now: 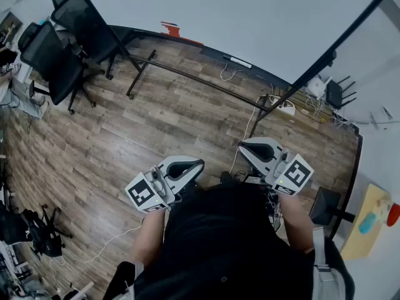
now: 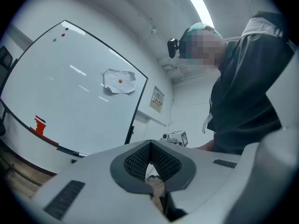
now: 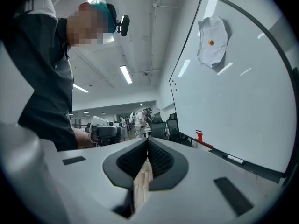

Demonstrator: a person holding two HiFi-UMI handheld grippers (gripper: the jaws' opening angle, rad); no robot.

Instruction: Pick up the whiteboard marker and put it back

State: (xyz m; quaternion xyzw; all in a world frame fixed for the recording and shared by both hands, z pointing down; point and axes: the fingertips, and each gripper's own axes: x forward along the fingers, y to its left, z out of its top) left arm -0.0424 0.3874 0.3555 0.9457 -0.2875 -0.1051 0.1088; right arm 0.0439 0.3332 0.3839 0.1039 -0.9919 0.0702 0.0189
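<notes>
A whiteboard marker (image 1: 239, 63), white with dark ends, lies on the ledge of the whiteboard (image 1: 250, 17) ahead of me. It shows again in the left gripper view (image 2: 70, 151) and in the right gripper view (image 3: 235, 160). Both grippers are held close to my body, far from the board. The left gripper (image 1: 199, 165) is shut with nothing in it, its ribbed pads (image 2: 140, 160) meeting at the tip. My right gripper (image 1: 242, 146) is shut and empty too, its pads (image 3: 159, 157) pressed together.
A red eraser (image 1: 170, 29) sits on the ledge to the left. A sheet of paper (image 2: 119, 81) is pinned to the board. Two black office chairs (image 1: 62, 42) stand at left. The board's stand legs (image 1: 140, 74), cables and a power strip (image 1: 284, 108) lie on the wooden floor.
</notes>
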